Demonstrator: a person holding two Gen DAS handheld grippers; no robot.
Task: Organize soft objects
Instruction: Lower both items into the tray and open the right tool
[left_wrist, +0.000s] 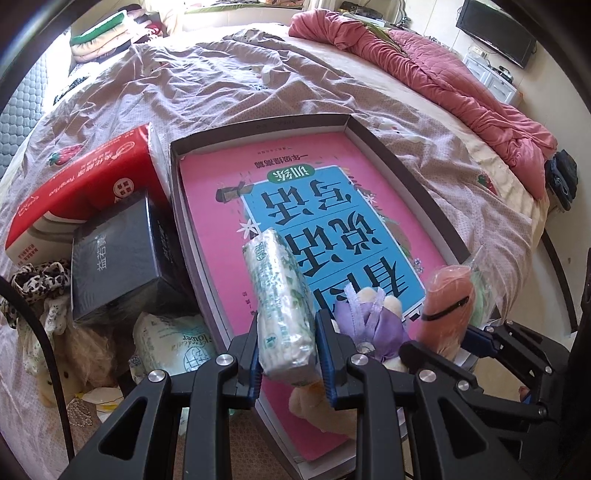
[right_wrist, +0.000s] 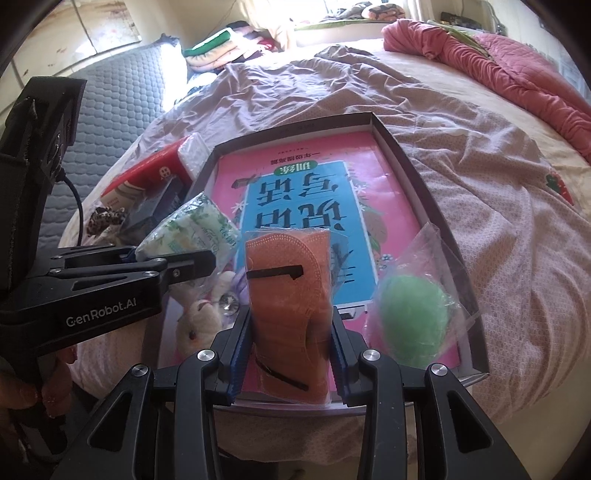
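Left gripper (left_wrist: 286, 354): fingers clamped on a tissue pack (left_wrist: 279, 306), white with green leaf print, held upright over the near left part of the box. In the right wrist view the same pack (right_wrist: 192, 229) shows sideways in the left gripper (right_wrist: 184, 258).

Right gripper (right_wrist: 291, 354): fingers clamped on an orange face mask (right_wrist: 288, 295) in clear wrap, black ear strap across it, held above the near end of the box.

Under and between the two grippers, a small plush rabbit (right_wrist: 195, 325) with a purple ribbon lies on the book's near edge. Just to the right, a green sponge-like puff (right_wrist: 410, 317) in a clear bag rests inside the box against its right wall.

Shallow grey box (left_wrist: 424, 184) sits on the bed, holding a pink and blue book (left_wrist: 295, 206) flat.

Left of the box, touching it: a black box (left_wrist: 122, 258), behind that a red tissue package (left_wrist: 81, 184). A leopard-print cloth (left_wrist: 33, 284) lies beside them.

Farther off: wrinkled mauve bedsheet (left_wrist: 221, 81), a pink quilt (left_wrist: 443, 74) bunched at the far right.
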